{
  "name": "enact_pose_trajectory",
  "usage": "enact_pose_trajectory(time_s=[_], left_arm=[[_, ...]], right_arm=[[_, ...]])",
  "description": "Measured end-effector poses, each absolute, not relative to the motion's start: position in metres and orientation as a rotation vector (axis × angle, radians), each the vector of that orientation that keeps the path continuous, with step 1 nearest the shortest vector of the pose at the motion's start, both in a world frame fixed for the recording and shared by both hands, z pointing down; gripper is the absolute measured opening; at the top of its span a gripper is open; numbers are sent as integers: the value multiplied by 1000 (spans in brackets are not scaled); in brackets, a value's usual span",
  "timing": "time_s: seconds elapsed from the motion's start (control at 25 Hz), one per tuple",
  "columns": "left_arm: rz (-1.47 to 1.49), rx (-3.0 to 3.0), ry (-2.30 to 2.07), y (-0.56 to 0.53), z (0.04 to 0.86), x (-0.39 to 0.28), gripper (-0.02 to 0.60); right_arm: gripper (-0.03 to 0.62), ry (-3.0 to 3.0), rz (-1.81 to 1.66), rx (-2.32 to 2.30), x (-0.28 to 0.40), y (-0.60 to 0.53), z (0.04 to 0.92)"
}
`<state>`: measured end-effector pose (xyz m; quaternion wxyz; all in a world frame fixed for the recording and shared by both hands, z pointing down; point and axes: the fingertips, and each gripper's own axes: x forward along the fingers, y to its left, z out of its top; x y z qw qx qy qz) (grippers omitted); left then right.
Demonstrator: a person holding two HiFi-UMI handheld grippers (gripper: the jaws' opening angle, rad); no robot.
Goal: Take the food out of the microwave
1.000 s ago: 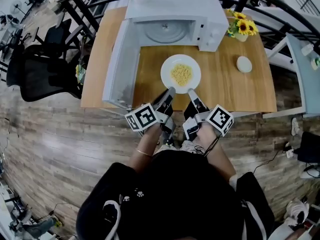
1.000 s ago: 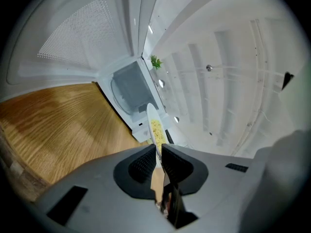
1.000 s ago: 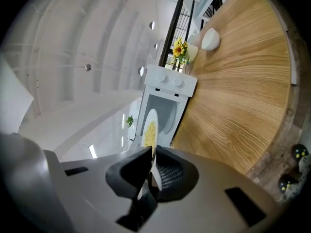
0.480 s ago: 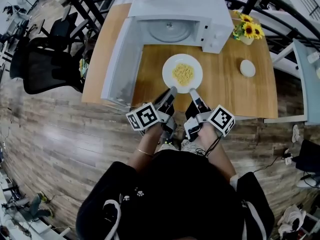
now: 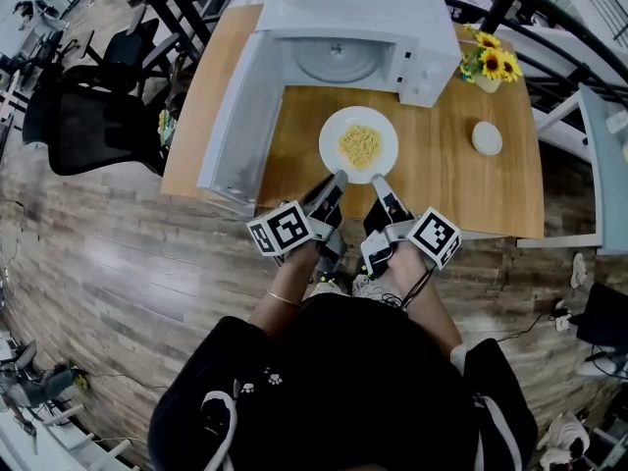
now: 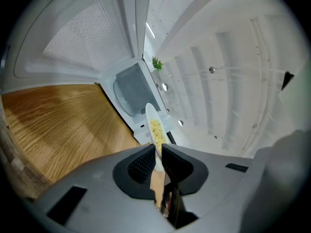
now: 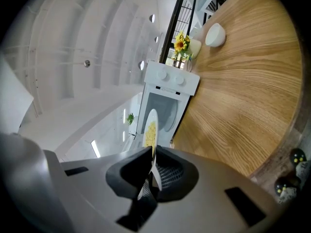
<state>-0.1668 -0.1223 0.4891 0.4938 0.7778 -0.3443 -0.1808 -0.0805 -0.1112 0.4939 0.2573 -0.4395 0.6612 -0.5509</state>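
A white plate (image 5: 359, 145) with yellow food (image 5: 359, 146) is over the wooden table (image 5: 461, 189), just in front of the open white microwave (image 5: 343, 27). My left gripper (image 5: 339, 178) is shut on the plate's near rim at the left, and my right gripper (image 5: 376, 180) is shut on it at the right. In the left gripper view the plate (image 6: 154, 130) shows edge-on between the pads of the left gripper (image 6: 159, 159). The right gripper view likewise shows the plate (image 7: 151, 127) pinched by the right gripper (image 7: 153, 161). Whether the plate rests on the table I cannot tell.
The microwave's door (image 5: 240, 116) stands open to the left, and its glass turntable (image 5: 337, 59) is bare. A vase of sunflowers (image 5: 486, 62) and a small white bowl (image 5: 486, 137) sit at the table's right. Black chairs (image 5: 88, 126) stand to the left.
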Motion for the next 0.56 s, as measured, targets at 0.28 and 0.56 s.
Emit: enact_pose_trajectory(time_s=[0.28, 0.56], left_arm=[[-443, 1881, -851, -119, 489, -164, 41], [-441, 1888, -856, -115, 486, -160, 41]], right_arm=[[26, 1803, -1503, -1168, -78, -109, 493], [26, 1809, -1511, -1174, -74, -105, 492]])
